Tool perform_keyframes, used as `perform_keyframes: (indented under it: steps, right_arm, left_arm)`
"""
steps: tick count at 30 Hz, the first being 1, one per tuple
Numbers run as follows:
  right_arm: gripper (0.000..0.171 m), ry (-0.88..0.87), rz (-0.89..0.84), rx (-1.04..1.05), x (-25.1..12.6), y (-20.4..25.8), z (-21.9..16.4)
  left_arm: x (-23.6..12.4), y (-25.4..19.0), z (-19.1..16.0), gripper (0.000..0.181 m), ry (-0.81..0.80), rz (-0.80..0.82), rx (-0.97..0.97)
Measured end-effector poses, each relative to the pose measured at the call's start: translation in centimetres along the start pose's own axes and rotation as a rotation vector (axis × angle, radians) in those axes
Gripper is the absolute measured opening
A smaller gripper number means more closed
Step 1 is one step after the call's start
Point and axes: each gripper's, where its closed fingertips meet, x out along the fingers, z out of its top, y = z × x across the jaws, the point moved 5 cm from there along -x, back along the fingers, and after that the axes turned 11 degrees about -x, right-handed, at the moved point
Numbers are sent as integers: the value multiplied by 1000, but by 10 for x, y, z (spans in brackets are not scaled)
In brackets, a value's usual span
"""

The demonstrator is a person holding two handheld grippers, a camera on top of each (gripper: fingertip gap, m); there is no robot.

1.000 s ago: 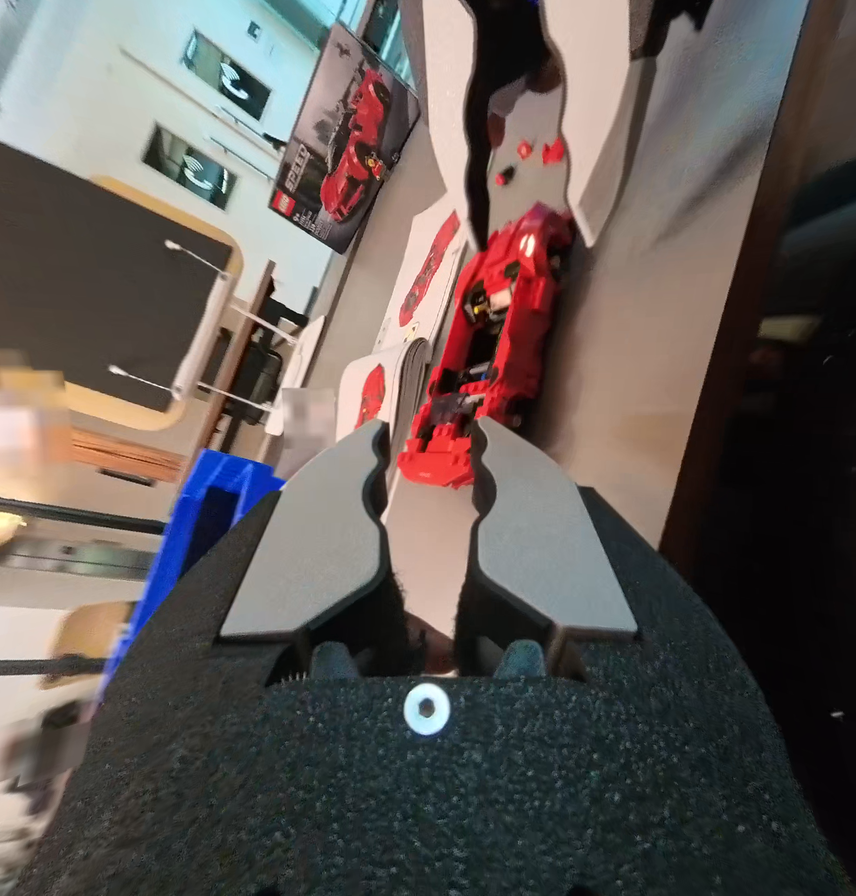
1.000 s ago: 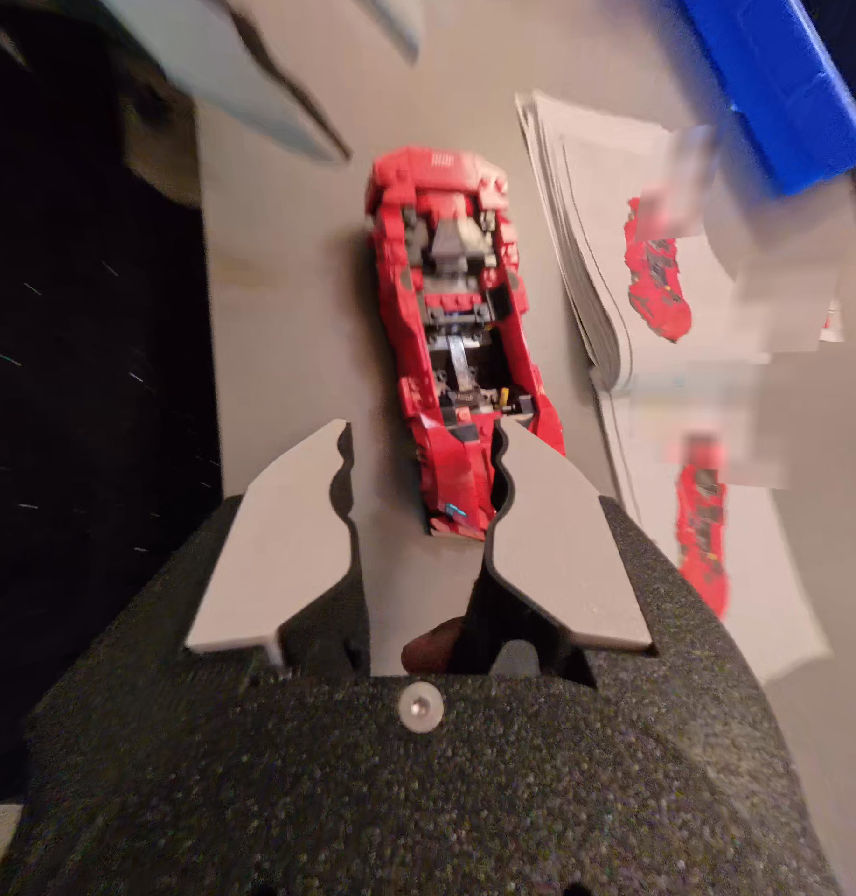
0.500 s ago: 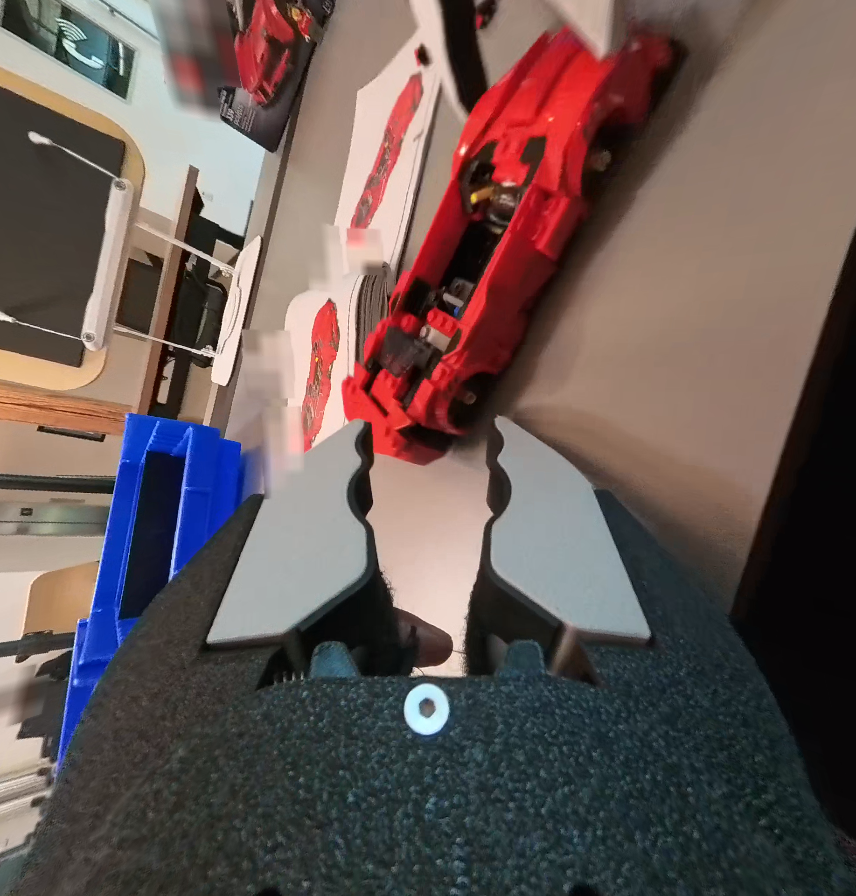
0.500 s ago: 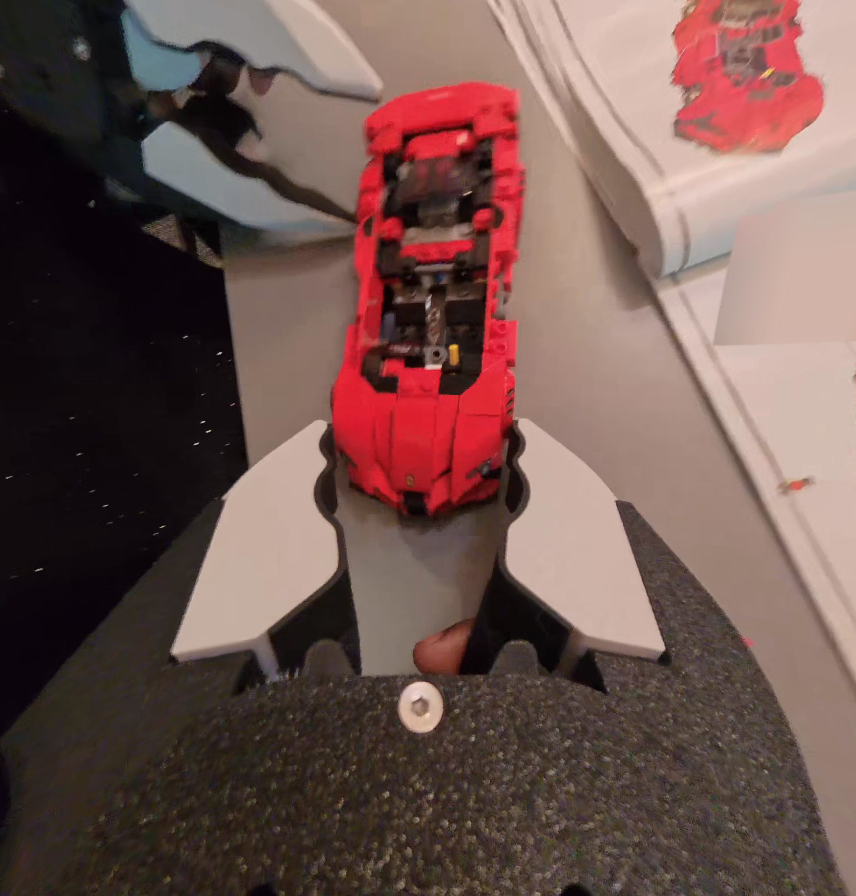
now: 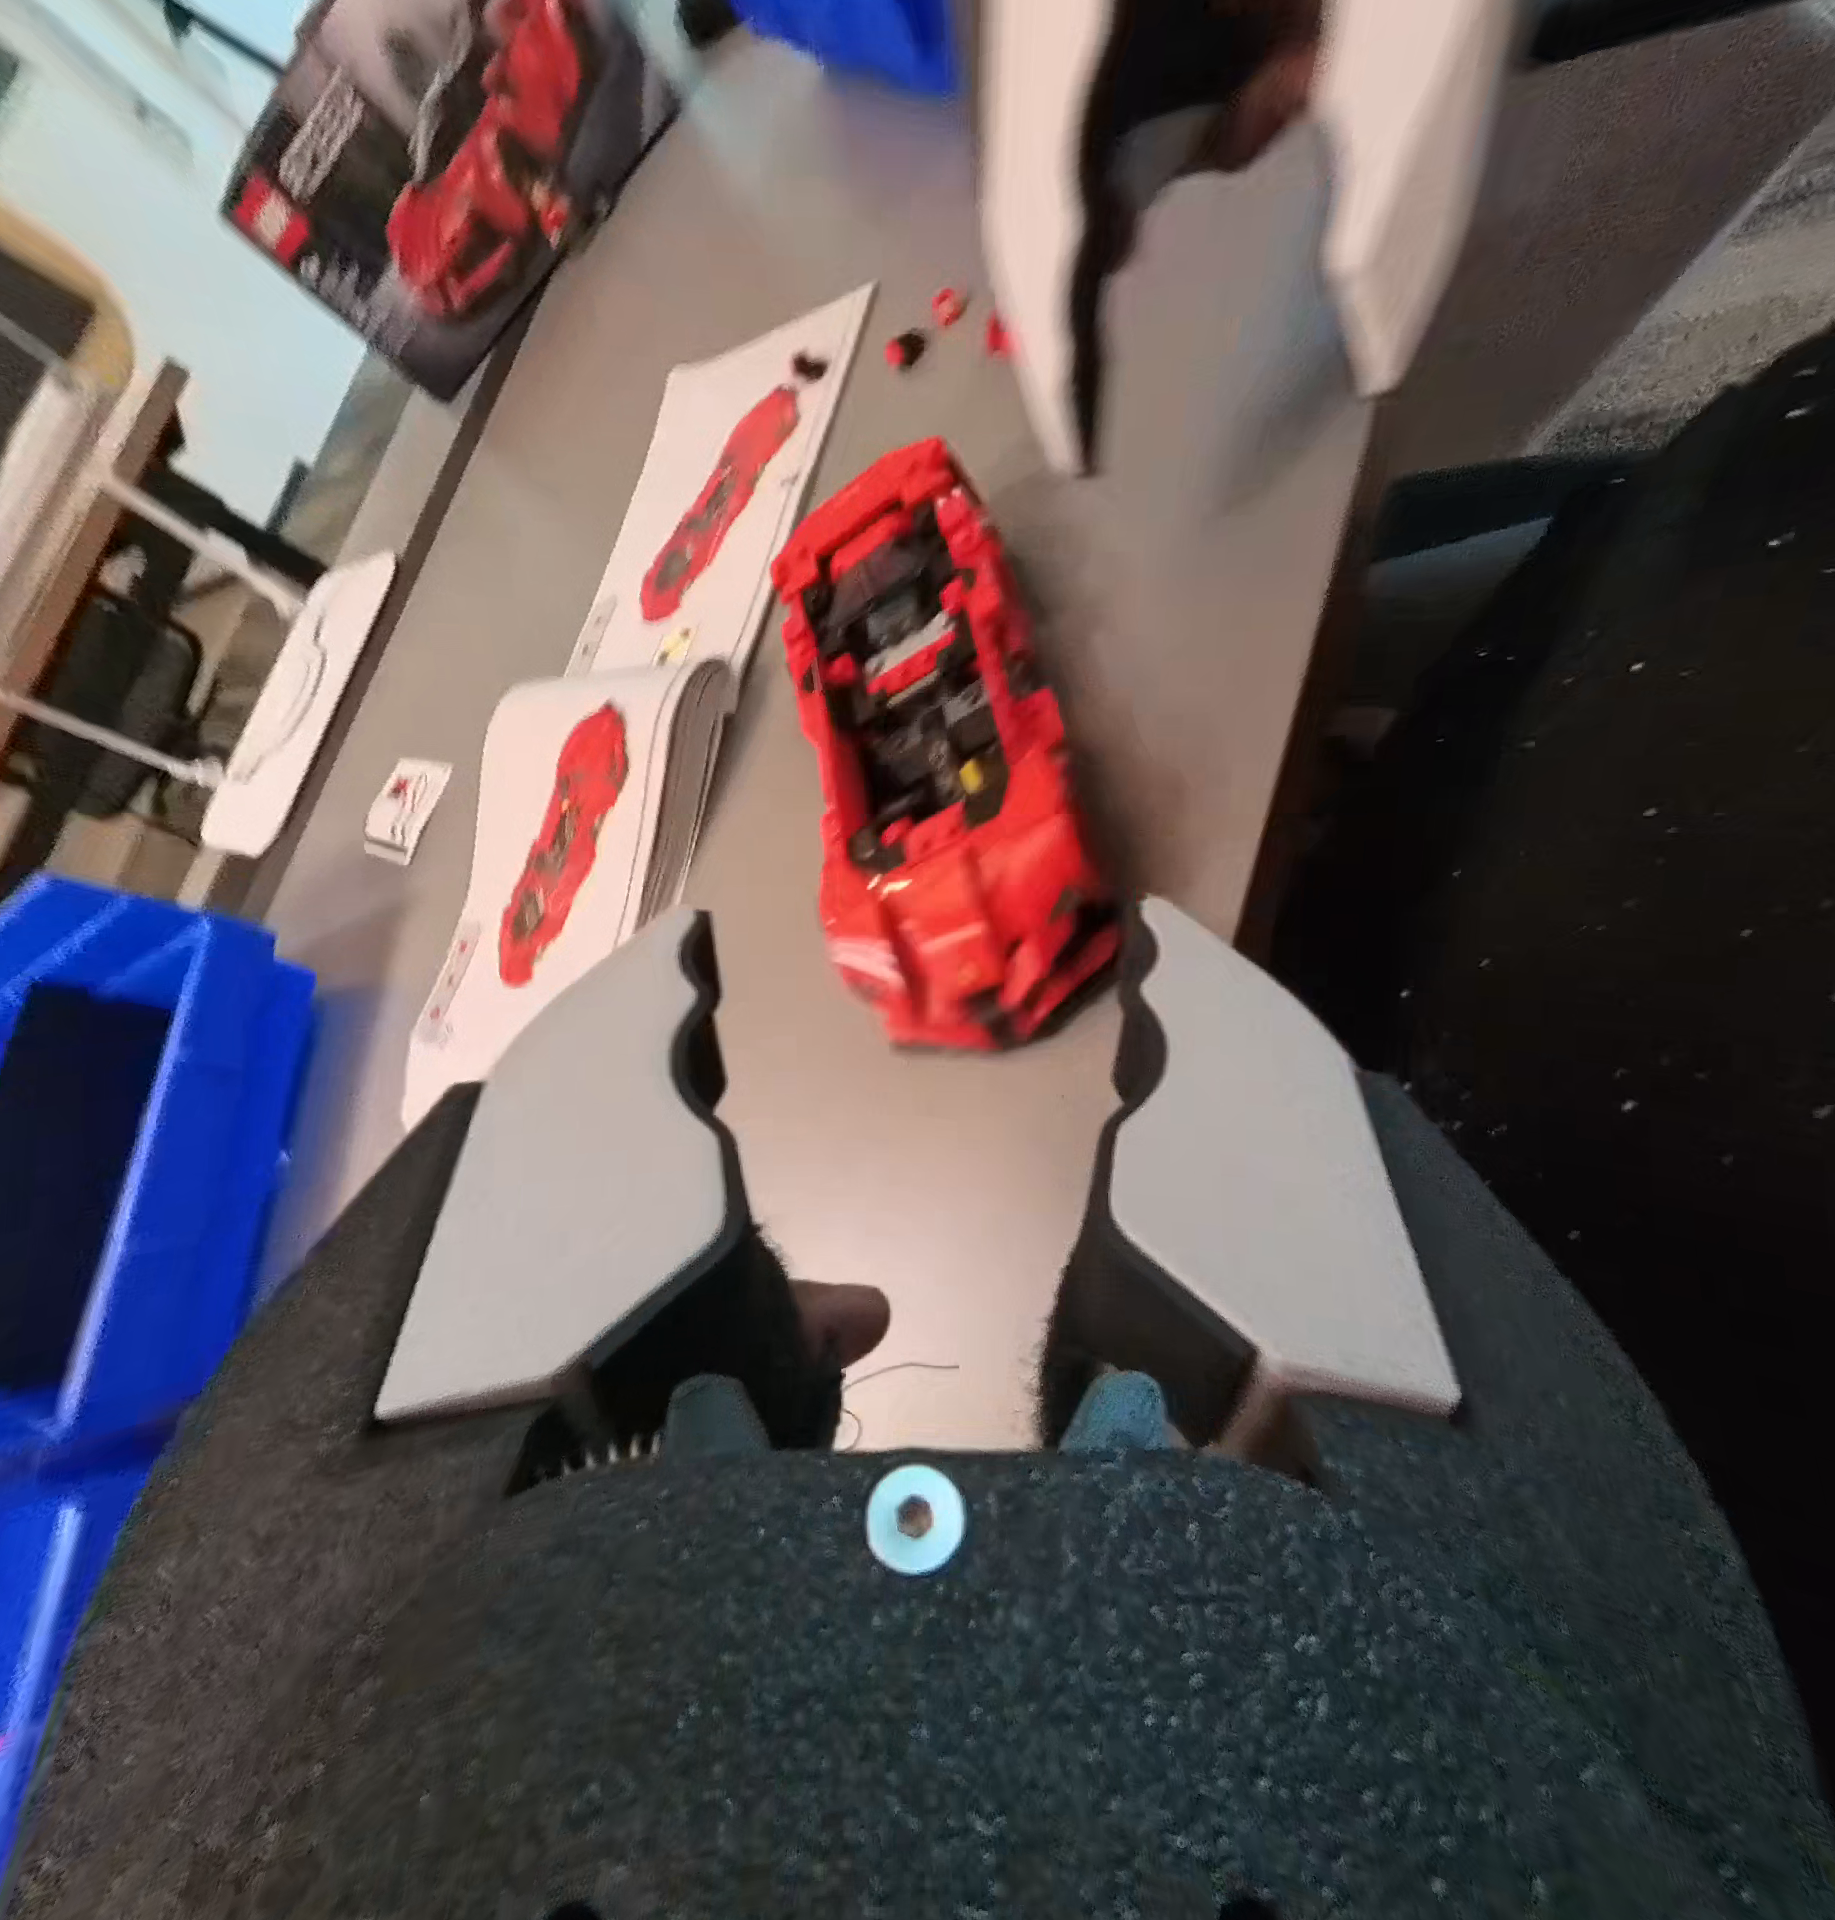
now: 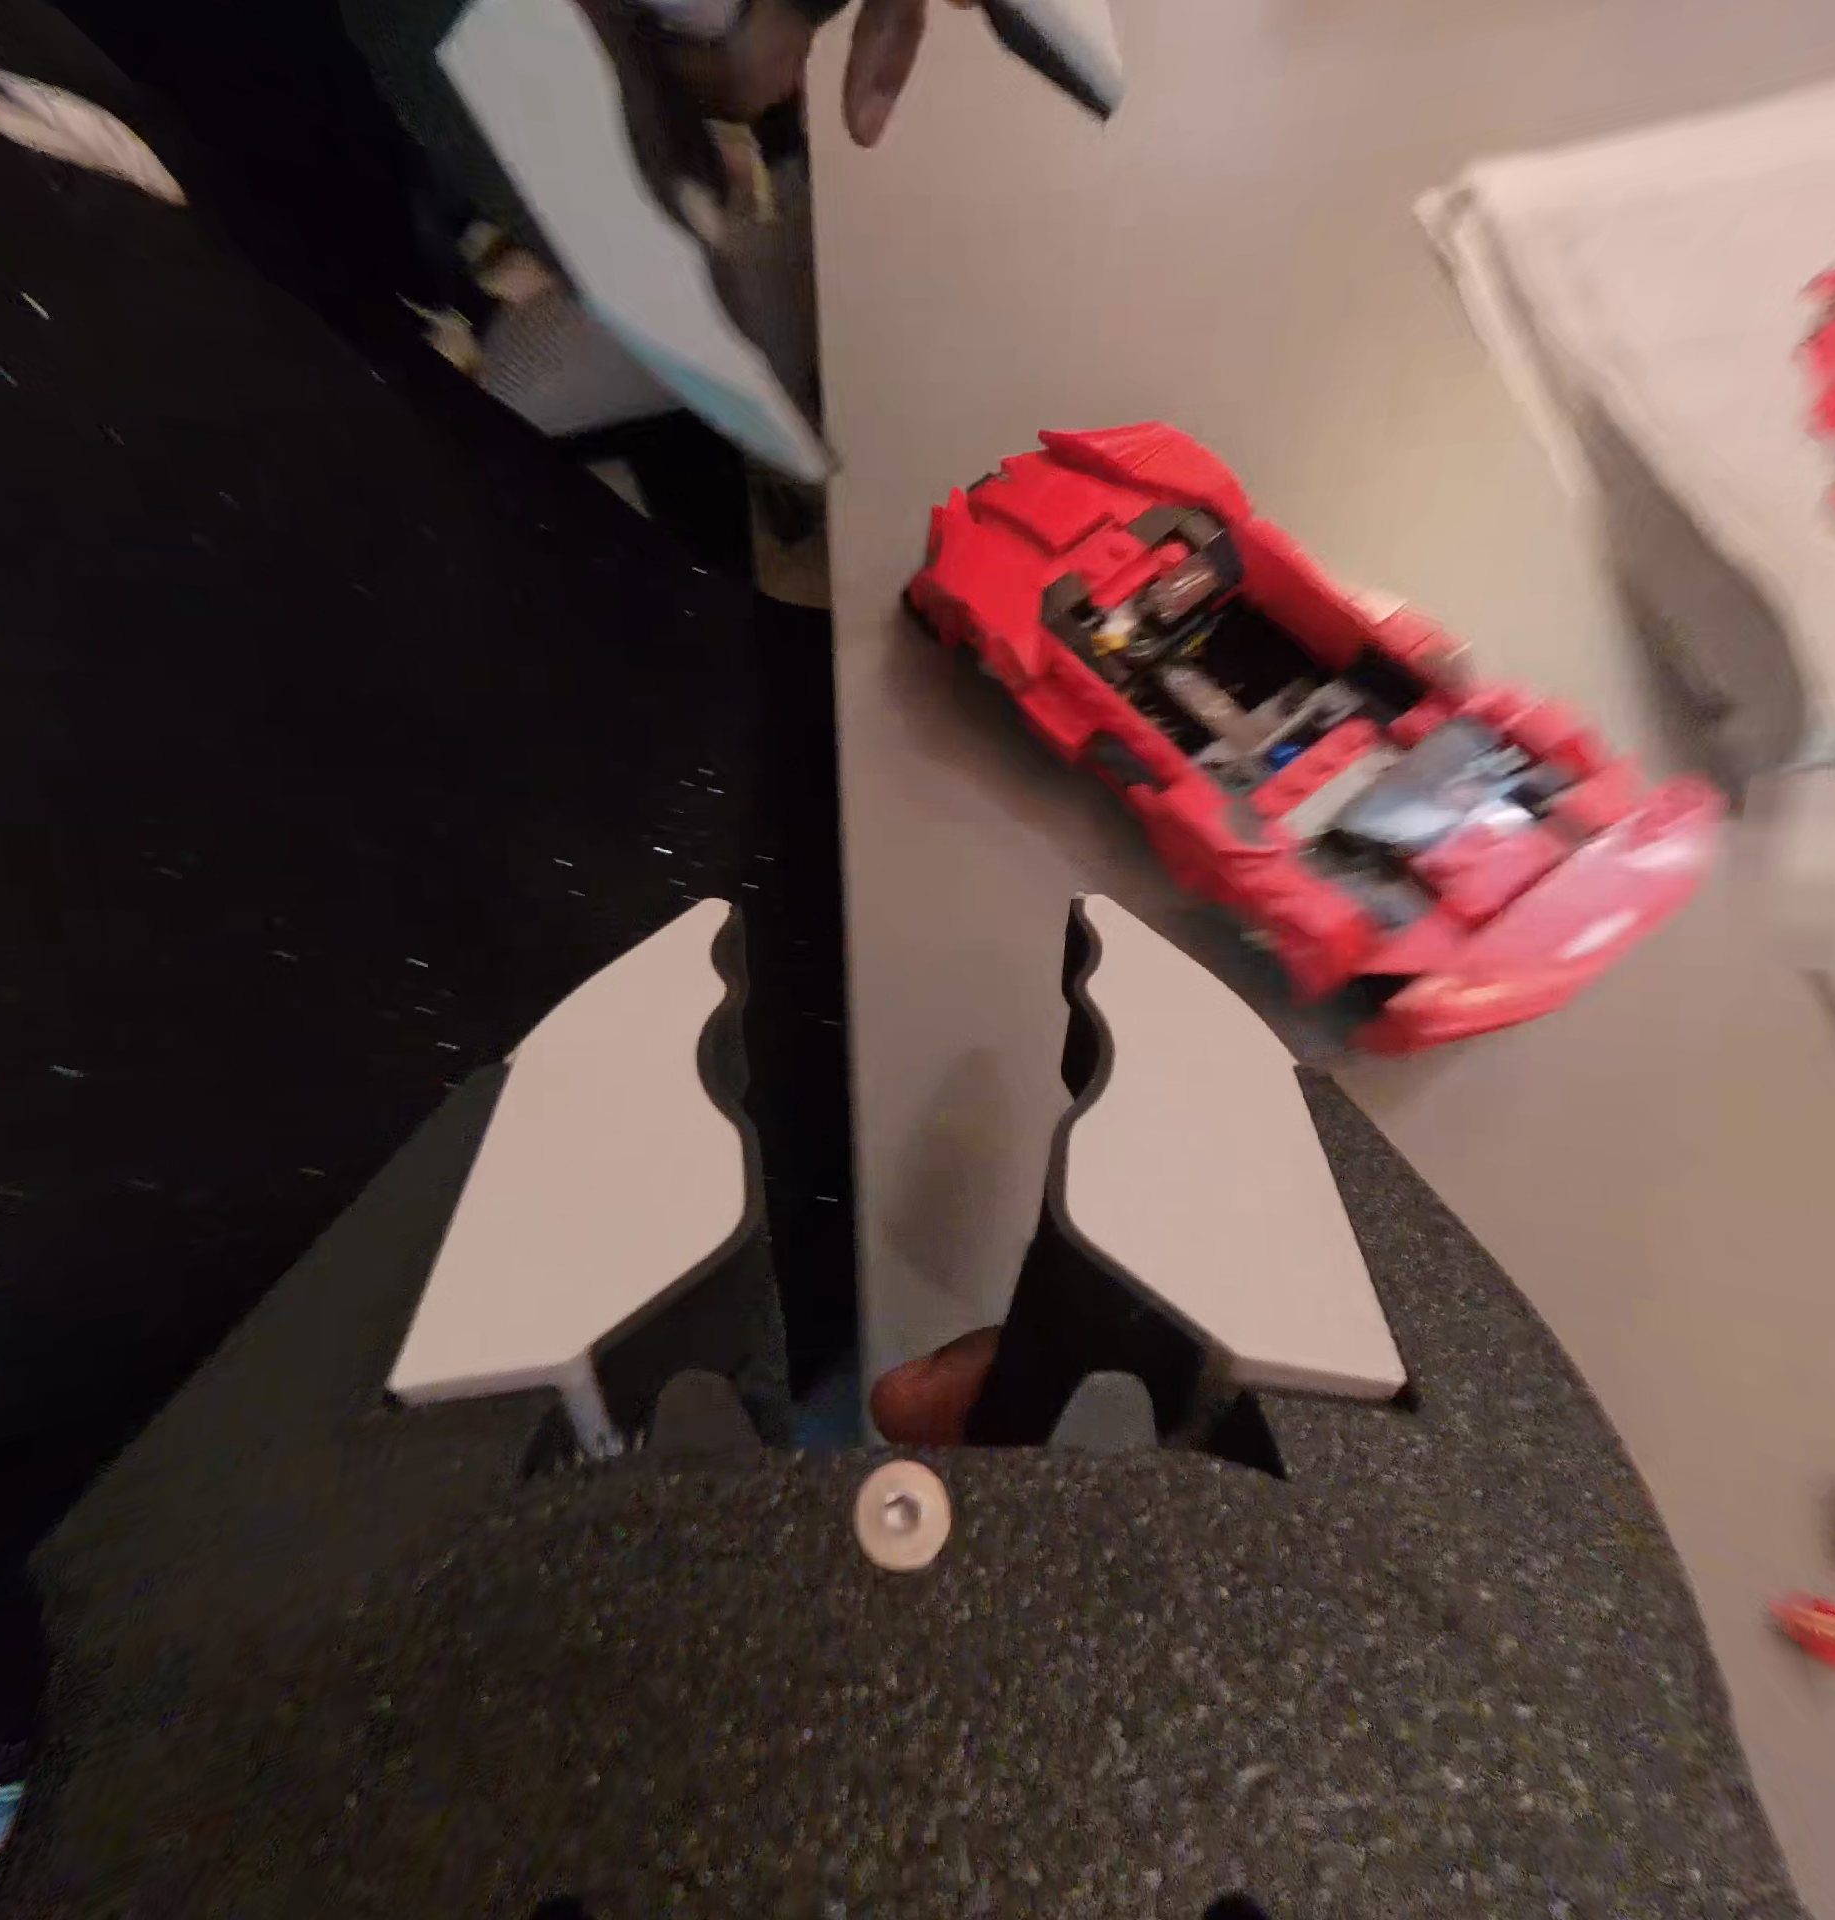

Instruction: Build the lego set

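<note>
Two claws are in play, and both are spread and empty. Nearest in the left wrist view, the left claw hangs above the counter with its fingers wide apart, the nose of the red lego car just beyond the tips. The car sits close to the counter's near edge, roof off and cabin exposed, with the open instruction booklet beside it toward the middle. Further along lie a few small loose pieces, then the set's box at the far end. A blue bin stands at the left claw's side.

The right claw hovers tilted over the counter's edge, half above the dark floor, the car off to one side of its fingers.

Likely the next piece must be fetched. One claw should steady the car by its flanks, low and square, since the open cabin looks fragile, while the other picks a loose piece cleanly by its sides.
</note>
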Motion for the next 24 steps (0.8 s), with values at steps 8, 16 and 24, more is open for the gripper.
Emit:
perform_keyframes:
  steps: [8,16,24]
  right_arm:
    - [95,153,-162,-273,-13,-50,10]
    - [100,338,13,-250,28,-70,0]
    - [77,491,171,-323,49,-76,6]
  left_arm:
    - [29,-18,-12,67,64,34,176]
    - [26,-11,-15,70,12,83,209]
    - [22,-6,-17,86,-62,129,236]
